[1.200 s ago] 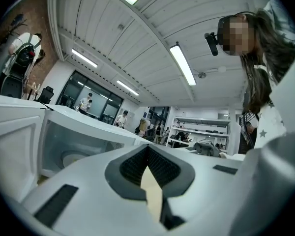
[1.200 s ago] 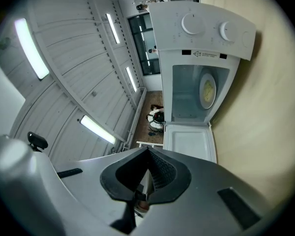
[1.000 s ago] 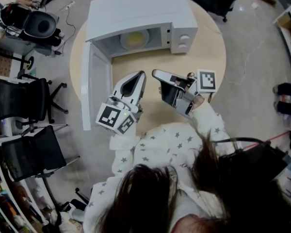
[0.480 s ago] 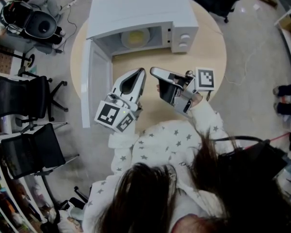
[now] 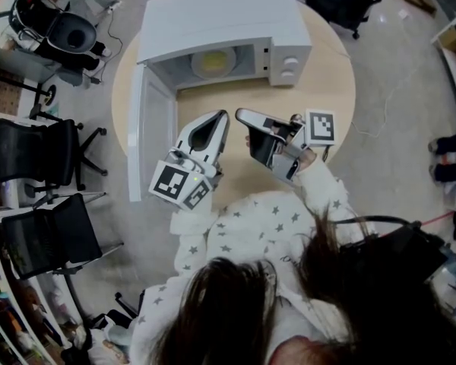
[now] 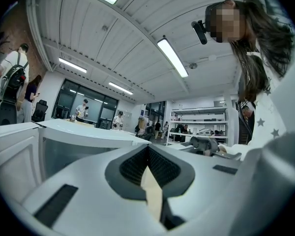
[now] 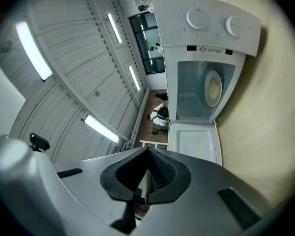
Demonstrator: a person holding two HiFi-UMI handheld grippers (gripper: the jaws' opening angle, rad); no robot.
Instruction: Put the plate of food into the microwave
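Item: plate of food [image 5: 212, 61] — already inside the microwave [image 5: 220, 21], ahead of both jaw tips.
Left gripper [image 5: 221, 116], right gripper [image 5: 242, 114]: jaws together, nothing held.
Step, as judged: loading done. Next is likely pushing the open door [image 5: 152, 139] shut — it stands off the left gripper's left side.
Writing: panel label [image 7: 214, 49] beneath the dials, too small to read.

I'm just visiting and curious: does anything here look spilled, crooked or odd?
Nothing stands out. The white microwave sits on the round wooden table, its door wide open, with the round yellowish plate of food inside. Nothing is spilled.
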